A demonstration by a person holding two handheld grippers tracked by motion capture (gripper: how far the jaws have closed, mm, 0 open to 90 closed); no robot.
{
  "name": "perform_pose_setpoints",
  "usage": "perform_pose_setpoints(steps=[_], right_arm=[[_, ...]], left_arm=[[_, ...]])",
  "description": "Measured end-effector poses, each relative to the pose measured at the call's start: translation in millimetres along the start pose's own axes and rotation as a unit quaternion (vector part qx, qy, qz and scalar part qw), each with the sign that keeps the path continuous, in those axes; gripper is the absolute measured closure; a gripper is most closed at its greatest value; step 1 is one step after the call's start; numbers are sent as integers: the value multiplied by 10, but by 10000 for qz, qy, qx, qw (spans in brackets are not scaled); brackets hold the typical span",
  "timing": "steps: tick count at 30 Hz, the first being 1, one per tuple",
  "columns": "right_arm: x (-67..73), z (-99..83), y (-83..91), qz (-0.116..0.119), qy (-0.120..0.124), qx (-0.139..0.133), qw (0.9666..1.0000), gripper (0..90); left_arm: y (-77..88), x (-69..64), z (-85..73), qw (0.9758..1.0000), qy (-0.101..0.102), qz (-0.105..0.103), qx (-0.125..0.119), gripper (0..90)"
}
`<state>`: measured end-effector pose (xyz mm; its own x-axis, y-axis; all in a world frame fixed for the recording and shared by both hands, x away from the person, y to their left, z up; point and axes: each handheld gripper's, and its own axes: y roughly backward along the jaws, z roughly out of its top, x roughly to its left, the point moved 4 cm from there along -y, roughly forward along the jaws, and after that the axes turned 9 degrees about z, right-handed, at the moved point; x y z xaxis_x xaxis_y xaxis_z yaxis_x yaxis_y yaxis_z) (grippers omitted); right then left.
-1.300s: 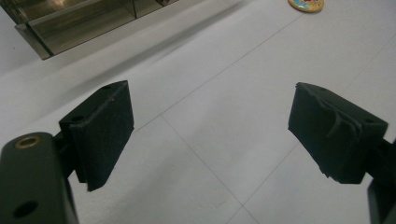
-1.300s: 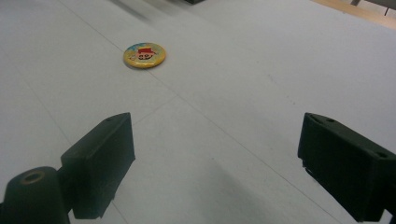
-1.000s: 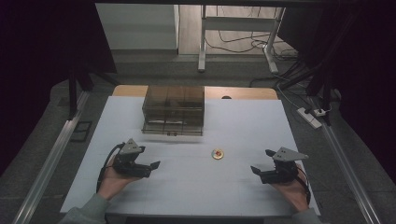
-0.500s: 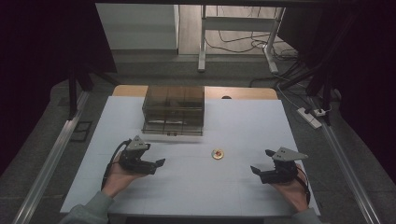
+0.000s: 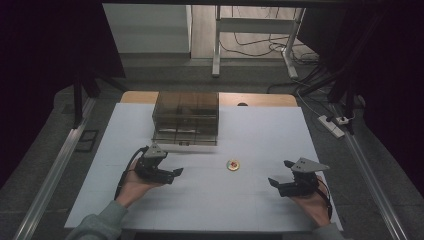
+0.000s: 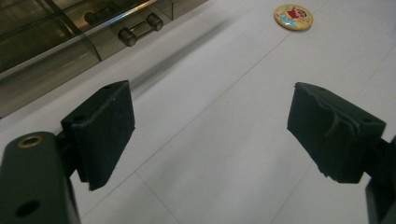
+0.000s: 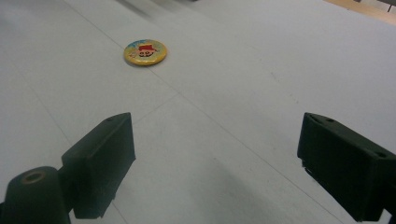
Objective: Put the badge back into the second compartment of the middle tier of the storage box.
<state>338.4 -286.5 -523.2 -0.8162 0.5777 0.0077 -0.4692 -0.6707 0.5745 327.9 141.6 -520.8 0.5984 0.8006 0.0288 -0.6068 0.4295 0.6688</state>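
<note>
Left gripper (image 5: 172, 173) is what we see on the move: over the last second it has slid away from the near left edge of the table (image 5: 260, 125), forward and toward the middle, while the right gripper (image 5: 276, 184) has stayed where it was near the near right corner. Both are empty, jaws spread wide, and the left gripper view shows its pads (image 6: 103, 133) well apart over bare white surface.

We take the round badge (image 5: 233, 164) as the thing being worked toward. It lies flat near the middle of the table, a little toward the right edge, well apart from both grippers and roughly between them. In the left gripper view the badge (image 6: 293, 17) sits far ahead and to one side of the jaws; in the right gripper view the badge (image 7: 145, 51) lies ahead too.

Behind the left gripper, toward the far edge, stands a smoky clear drawer box (image 5: 186, 117), with what may be small drawer knobs (image 6: 139, 29), though the dim light makes that uncertain.

We judge the shift as the opening of a reach by the left hand, toward either the badge or a drawer; nothing is touched yet.
</note>
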Motion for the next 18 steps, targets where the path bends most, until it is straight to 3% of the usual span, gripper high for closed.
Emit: perform_pose_setpoints(steps=[18], right_arm=[[5,-2,-9,15,11,23,10000,106]], left_arm=[[-170,-94,166,9997,-162,-153,60,157]])
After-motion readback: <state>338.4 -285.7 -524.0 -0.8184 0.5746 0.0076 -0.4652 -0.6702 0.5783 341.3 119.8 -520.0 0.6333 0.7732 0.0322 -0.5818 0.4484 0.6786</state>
